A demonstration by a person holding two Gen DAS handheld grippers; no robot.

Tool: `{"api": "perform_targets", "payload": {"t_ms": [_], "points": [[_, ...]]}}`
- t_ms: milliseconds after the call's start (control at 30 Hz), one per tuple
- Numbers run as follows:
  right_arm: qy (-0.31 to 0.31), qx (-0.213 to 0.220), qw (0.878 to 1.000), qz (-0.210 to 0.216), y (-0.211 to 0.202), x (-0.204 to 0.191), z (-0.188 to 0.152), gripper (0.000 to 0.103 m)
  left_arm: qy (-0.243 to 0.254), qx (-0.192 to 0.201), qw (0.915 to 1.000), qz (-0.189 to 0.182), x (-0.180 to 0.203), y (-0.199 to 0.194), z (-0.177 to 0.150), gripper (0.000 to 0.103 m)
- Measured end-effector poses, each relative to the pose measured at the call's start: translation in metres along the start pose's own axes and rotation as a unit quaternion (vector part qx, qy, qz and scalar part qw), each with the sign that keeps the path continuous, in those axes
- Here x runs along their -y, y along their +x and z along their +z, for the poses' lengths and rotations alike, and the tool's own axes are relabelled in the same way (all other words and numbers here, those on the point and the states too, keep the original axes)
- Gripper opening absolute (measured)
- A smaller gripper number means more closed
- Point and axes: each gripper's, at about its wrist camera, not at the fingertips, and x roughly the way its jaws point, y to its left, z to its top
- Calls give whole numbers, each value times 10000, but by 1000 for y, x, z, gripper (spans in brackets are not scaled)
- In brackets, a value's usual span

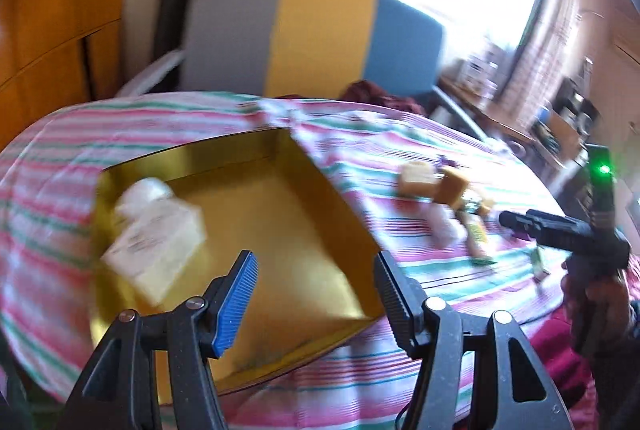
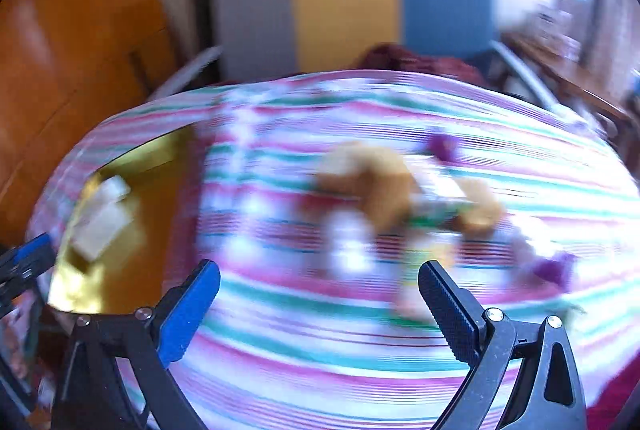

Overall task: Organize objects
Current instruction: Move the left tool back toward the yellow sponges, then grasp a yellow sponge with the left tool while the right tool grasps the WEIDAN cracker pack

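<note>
Striped cloth (image 1: 400, 150) covers the table; a grey, yellow and blue chair back (image 1: 320, 34) stands behind it. Gold tray (image 1: 280, 190) on the cloth holds one pale bottle (image 1: 156, 234), lying tilted at its left. Small clutter (image 1: 448, 202), blurred, lies on the cloth right of the tray. Left gripper (image 1: 316, 294) over the tray, jaws apart, nothing between. Right gripper (image 2: 320, 302) above the cloth near the clutter, jaws wide, empty.

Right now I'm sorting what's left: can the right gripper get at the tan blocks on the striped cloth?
Probably yes. The right gripper is open and empty, and the tan blocks lie ahead on the striped cloth with nothing between. Blur hides the small items crowding them.
</note>
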Motion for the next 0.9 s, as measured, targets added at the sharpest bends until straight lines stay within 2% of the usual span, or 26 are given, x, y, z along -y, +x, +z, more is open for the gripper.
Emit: {"api": "perform_targets", "payload": {"t_ms": [67, 167, 300, 367, 467, 533, 667, 900], "points": [[333, 60, 9991, -264, -6, 40, 3, 100, 208, -88, 9996, -143, 20, 9, 8, 61], [762, 222, 9947, -648, -13, 90, 6, 101, 428, -440, 9972, -416, 50, 30, 16, 61], [1319, 443, 9847, -1049, -18, 146, -1, 102, 780, -679, 9931, -544, 86, 53, 22, 61], [1793, 472, 9769, -1066, -18, 171, -11, 102, 922, -684, 9924, -432, 101, 63, 24, 61], [2582, 392, 9622, -771, -17, 203, -20, 102, 1096, -756, 9908, -250, 120, 82, 29, 61], [2837, 459, 9556, -651, -19, 215, -22, 102, 1227, -789, 9890, -261, 134, 94, 35, 61], [3023, 438, 9509, -506, -21, 221, -26, 102, 1626, -786, 9831, -299, 164, 120, 49, 61], [2848, 424, 9571, -333, -15, 210, -23, 102, 2229, -828, 9705, -404, 202, 168, 65, 61]]}}
